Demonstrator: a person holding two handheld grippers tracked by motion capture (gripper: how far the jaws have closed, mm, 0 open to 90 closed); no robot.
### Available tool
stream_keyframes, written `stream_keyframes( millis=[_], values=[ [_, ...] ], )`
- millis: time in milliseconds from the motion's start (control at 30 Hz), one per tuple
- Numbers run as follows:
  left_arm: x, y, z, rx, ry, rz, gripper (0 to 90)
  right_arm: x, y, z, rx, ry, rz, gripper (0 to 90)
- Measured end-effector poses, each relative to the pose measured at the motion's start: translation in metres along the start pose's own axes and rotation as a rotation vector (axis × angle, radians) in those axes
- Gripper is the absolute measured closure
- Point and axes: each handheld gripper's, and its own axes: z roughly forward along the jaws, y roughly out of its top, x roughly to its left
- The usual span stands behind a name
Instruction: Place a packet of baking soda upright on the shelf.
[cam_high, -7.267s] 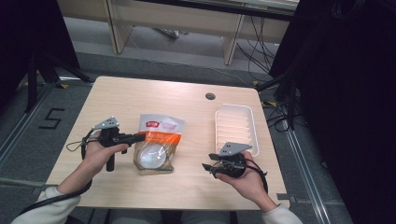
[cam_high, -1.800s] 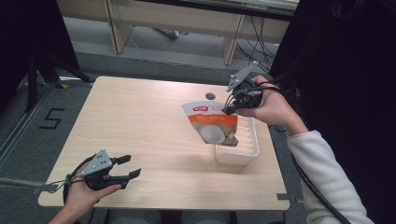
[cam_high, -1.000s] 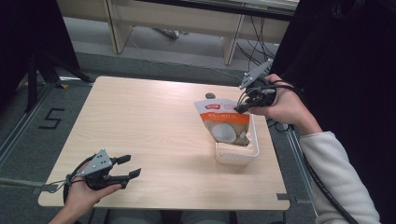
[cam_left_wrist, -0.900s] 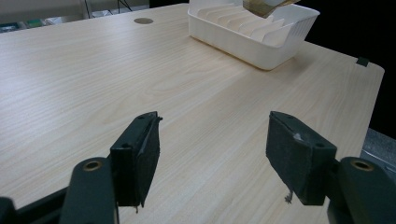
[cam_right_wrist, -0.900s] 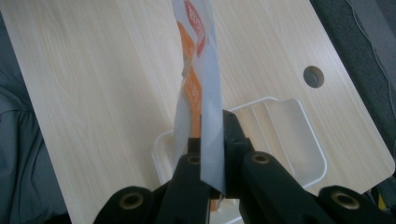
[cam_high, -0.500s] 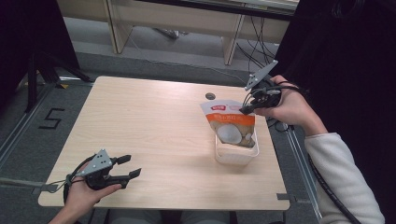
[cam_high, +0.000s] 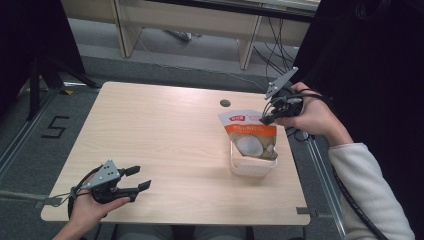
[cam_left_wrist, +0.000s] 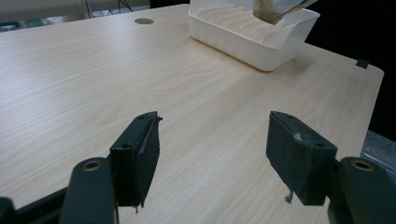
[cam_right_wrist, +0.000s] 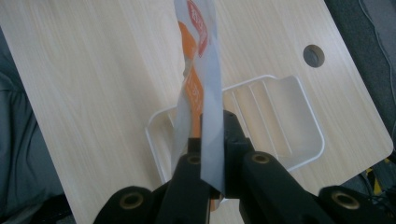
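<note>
Pinching the top edge of the pouch (cam_high: 248, 135), my right gripper (cam_high: 264, 119) is holding it up at the far right of the table (cam_high: 165, 135); in the right gripper view the jaws are pressing tight on the sealed strip of the pouch (cam_right_wrist: 205, 93), which is hanging edge-on below them. I am keeping the orange and white pouch upright with its lower end inside the white tray (cam_high: 252, 167), its upper part leaning toward the tray's far end. My left gripper (cam_high: 135, 180) is resting at the near left corner, well apart from all this, its jaws spread with nothing but bare table between them; from its own view the tray (cam_left_wrist: 254, 39) is sitting far off with the pouch's lower corner (cam_left_wrist: 271, 9) just inside it.

I am judging this as the placing step: the pouch is going into the tray. Next I should be lowering and tipping it so it lies along the tray's ribbed floor, then letting the jaws part without dragging the pouch back out.
</note>
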Motion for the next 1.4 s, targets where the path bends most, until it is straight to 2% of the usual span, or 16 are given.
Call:
stream_keyframes(
  millis=[267, 433, 467, 500, 567, 600, 667, 700, 800, 833, 867, 967, 1400],
  values=[
    [0.000, 0.000, 0.000, 0.001, -0.002, 0.002, 34.2, -0.002, -0.001, 0.002, 0.009, 0.002, -0.016, 90.0],
    [0.000, 0.000, 0.000, 0.001, -0.003, 0.001, 34.2, -0.003, -0.002, 0.004, 0.017, 0.004, -0.017, 90.0],
    [0.000, 0.000, 0.000, 0.002, -0.004, 0.000, 34.2, -0.002, -0.003, 0.004, 0.022, 0.003, -0.005, 90.0],
    [-0.002, -0.001, 0.000, 0.001, 0.001, -0.028, 34.2, -0.003, -0.003, 0.005, 0.020, 0.006, -0.013, 90.0],
    [-0.002, -0.001, 0.000, 0.001, 0.000, -0.031, 34.2, -0.003, -0.004, 0.005, 0.018, 0.010, -0.017, 90.0],
    [-0.002, -0.001, 0.001, 0.000, 0.000, -0.030, 34.2, -0.003, -0.004, 0.005, 0.018, 0.012, -0.014, 90.0],
    [0.000, 0.000, 0.000, 0.001, -0.006, 0.001, 34.2, -0.003, -0.004, 0.006, 0.022, 0.008, -0.006, 90.0],
    [-0.002, -0.001, 0.000, 0.000, 0.000, -0.031, 34.2, -0.003, -0.004, 0.006, 0.023, 0.011, -0.013, 90.0],
    [0.000, 0.000, 0.000, -0.001, -0.006, 0.000, 34.3, -0.003, -0.004, 0.007, 0.028, 0.013, -0.009, 90.0],
    [-0.001, 0.000, 0.000, -0.001, -0.005, -0.004, 34.3, -0.002, -0.004, 0.008, 0.029, 0.015, 0.000, 90.0],
    [-0.001, 0.000, 0.000, -0.001, -0.006, -0.004, 34.3, -0.004, -0.004, 0.009, 0.024, 0.013, -0.020, 90.0],
    [0.000, 0.000, 0.000, -0.006, -0.012, -0.005, 34.3, -0.003, -0.004, 0.010, 0.032, 0.017, -0.012, 90.0],
    [0.000, 0.000, 0.000, -0.007, -0.011, -0.005, 34.2, -0.003, -0.004, 0.014, 0.043, 0.022, -0.028, 90.0]
  ],
)
